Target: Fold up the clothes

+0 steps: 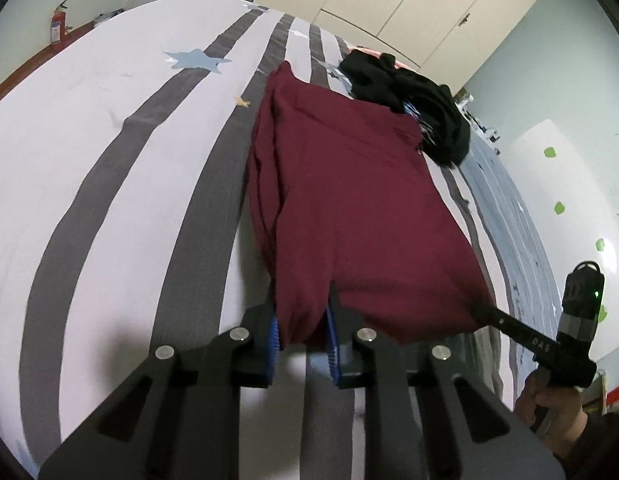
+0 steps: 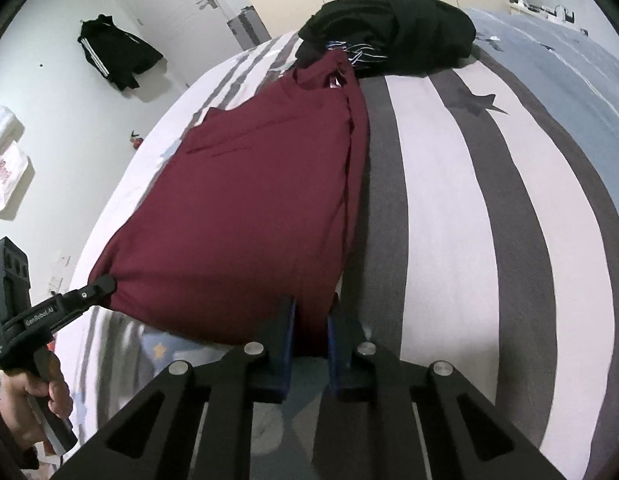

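Observation:
A maroon shirt (image 1: 349,200) lies lengthwise on the striped bed, its near hem lifted off the sheet. My left gripper (image 1: 301,320) is shut on the hem's left corner. My right gripper (image 2: 311,320) is shut on the hem's right corner; it also shows in the left wrist view (image 1: 479,308) pinching that corner. The left gripper shows in the right wrist view (image 2: 107,282) on the other corner. The shirt (image 2: 249,200) has its collar at the far end and its sides folded in.
A pile of black clothes (image 1: 421,96) lies beyond the shirt's far end, touching it, and shows in the right wrist view (image 2: 393,28). The bed sheet (image 1: 109,160) is white with grey stripes and stars. Cupboards (image 1: 409,0) stand behind; a black jacket (image 2: 113,54) hangs on the wall.

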Demonstrator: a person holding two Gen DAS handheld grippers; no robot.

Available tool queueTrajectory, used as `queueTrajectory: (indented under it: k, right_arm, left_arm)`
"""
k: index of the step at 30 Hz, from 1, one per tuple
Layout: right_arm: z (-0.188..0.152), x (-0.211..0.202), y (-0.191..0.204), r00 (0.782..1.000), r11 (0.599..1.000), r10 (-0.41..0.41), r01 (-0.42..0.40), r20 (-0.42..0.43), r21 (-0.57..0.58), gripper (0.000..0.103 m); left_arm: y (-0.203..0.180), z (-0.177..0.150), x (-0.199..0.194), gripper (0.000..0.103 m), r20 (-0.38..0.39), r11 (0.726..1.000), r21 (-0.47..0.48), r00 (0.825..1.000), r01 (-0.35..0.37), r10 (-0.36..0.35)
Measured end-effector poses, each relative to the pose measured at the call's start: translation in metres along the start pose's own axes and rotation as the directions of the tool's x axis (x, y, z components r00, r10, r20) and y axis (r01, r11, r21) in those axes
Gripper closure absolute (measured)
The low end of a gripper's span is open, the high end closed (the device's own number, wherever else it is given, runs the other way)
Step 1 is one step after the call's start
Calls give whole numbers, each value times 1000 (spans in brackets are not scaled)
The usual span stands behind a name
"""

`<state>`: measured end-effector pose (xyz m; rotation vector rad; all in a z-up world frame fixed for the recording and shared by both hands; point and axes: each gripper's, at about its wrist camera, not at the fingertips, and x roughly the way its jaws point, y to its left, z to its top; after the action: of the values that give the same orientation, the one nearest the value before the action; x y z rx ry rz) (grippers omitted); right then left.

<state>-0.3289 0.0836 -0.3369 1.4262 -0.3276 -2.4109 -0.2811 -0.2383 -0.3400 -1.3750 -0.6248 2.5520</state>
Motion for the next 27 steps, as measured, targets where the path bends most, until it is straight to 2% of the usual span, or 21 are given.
queueTrajectory:
  k: [6,10,13,14,15,18,19,21,23,27]
  right_arm:
    - [-52,-30,8,996,1000,14,-17,-87,-25,91]
    - [-99,-38,11,985,1000,9,-14,-171,-27,91]
    - [-107,-40,13,984,999,-27,21,-175,-34,82]
    - [-104,-41,12,983,999,-35,30,-178,-29,76]
    - [-101,-42,10,983,999,-43,39,-181,-23,72]
    - [-92,-52,8,985,998,-65,62,-163,-26,64]
    - [-86,-58,7,987,997,-76,72,-143,-39,61]
    - [-72,-63,4,990,994,-99,92,-101,-66,49]
    - [-57,-62,0,991,990,-116,109,-67,-94,46]
    - [0,-30,-8,993,987,-114,112,-9,-116,46]
  left_arm:
    - [2,-66,-40,87,-115,1000,0,993,-23,23]
    - [8,-111,-58,85,-172,997,-23,983,-74,69]
    - [16,-118,-60,70,-190,989,-54,973,-140,127]
    - [19,-116,-63,60,-193,986,-73,972,-153,136]
    - [22,-114,-66,54,-195,982,-93,970,-165,144]
    - [27,-107,-86,48,-154,969,-111,967,-222,204]
    - [27,-103,-93,46,-141,959,-98,958,-265,251]
    - [25,-91,-102,42,-99,950,-57,948,-307,301]
    - [25,-71,-99,41,-61,948,-14,947,-318,316]
    - [19,-12,-62,41,3,956,39,956,-292,292]
